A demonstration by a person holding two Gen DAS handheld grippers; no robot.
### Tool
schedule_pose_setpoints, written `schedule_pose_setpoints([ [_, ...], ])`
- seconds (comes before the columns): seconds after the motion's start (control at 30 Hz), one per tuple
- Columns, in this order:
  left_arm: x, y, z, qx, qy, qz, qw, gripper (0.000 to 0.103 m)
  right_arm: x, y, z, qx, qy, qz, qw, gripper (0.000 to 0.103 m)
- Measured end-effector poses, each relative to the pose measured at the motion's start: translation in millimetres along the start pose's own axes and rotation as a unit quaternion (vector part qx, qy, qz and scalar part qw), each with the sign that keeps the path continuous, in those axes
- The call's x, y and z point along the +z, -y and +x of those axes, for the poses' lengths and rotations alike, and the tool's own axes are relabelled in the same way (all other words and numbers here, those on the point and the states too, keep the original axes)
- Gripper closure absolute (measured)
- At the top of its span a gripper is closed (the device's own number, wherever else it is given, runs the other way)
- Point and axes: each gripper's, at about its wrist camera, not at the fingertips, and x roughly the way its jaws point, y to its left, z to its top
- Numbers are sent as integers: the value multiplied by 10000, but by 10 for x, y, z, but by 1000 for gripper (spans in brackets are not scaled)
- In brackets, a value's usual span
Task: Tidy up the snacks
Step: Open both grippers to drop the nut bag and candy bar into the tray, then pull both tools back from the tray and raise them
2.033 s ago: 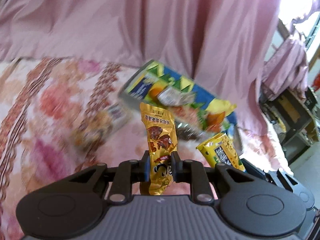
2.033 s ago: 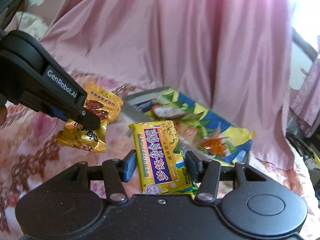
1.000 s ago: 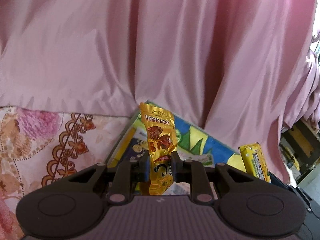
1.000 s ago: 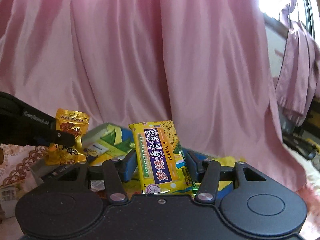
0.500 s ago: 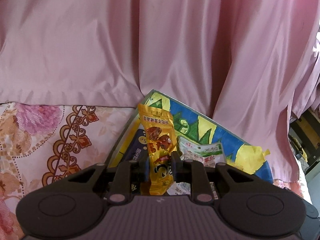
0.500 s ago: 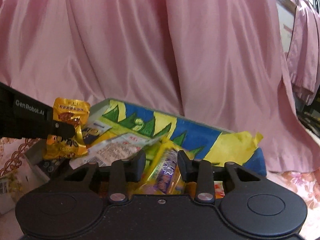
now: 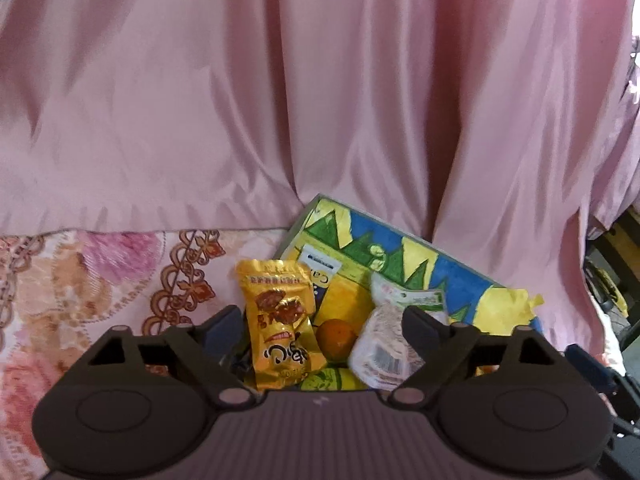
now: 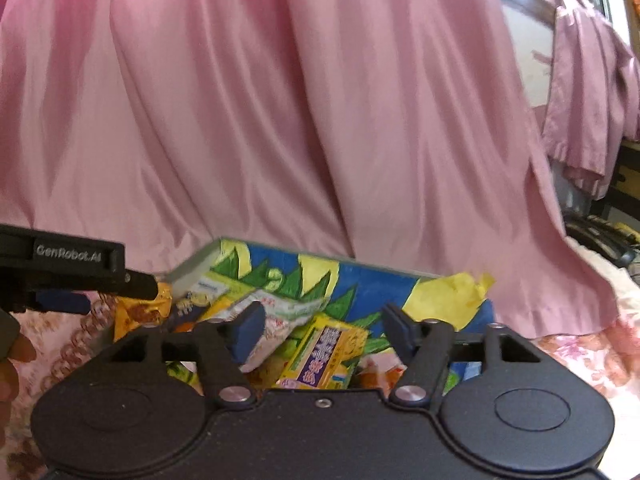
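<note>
Crinkled gold foil packet [image 7: 280, 320], glossy cardboard box [image 7: 400, 252], satin pink curtain [image 7: 320, 100]

Left tool [image 7: 322, 322] jaws opening, wide apart; right tool [image 8: 322, 330] jaws opening, pads touching nothing

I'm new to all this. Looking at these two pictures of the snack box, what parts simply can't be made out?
- Left wrist view: the bottom of the gold packet is hidden behind the left gripper, so whether it rests in the box is unclear.
- Right wrist view: the yellow biscuit pack is blurred and its lower end is covered by the right gripper.
- Both views: the box floor is buried under snacks.
- The pink curtain hides everything behind it.
</note>
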Motion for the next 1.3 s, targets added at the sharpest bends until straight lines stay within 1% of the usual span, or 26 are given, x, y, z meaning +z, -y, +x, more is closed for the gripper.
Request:
schedule_pose_setpoints([
  [0.03, 7, 4, -97, 34, 98, 14, 9999, 6, 26, 17, -79, -17, 80, 41, 10000, 26],
  [0.1, 18, 39, -274, 161, 336, 81, 9993, 2, 74, 56, -254, -46, 257, 148, 9995, 16],
  [0.13, 11, 60, -389, 240, 484, 146, 9984, 1, 96, 76, -345, -58, 343, 209, 9992, 13],
  [0.2, -10, 95, -598, 352, 755, 299, 9961, 0, 134, 117, -530, -103, 521, 301, 9981, 5],
  [0.37, -167, 172, -1077, 593, 1282, 655, 9878, 0, 165, 202, -1007, -156, 864, 456, 9951, 1],
  [0.6, -579, 245, -1678, 680, 1813, 1010, 9759, 0, 24, 233, -1658, 8, 1007, 505, 9936, 1],
  [0.67, -702, 247, -1790, 693, 1825, 1103, 9745, 0, -52, 215, -1834, 63, 1001, 451, 9939, 1],
  [0.83, -951, 221, -2013, 635, 1638, 1091, 9784, 0, -267, 193, -2246, 147, 946, 296, 9950, 1],
  [0.93, -1117, 230, -2131, 701, 1521, 1181, 9788, 0, -385, 187, -2421, 182, 862, 291, 9957, 1],
  [1.07, -1327, 243, -2241, 769, 1242, 1317, 9805, 0, -519, 154, -2544, 210, 612, 317, 9974, 1],
  [1.17, -1471, 256, -2313, 840, 1045, 1408, 9809, 0, -608, 103, -2639, 251, 528, 270, 9979, 1],
  [1.3, -1607, 261, -2411, 959, 993, 1468, 9795, 0, -697, 37, -2728, 288, 452, 218, 9983, 1],
])
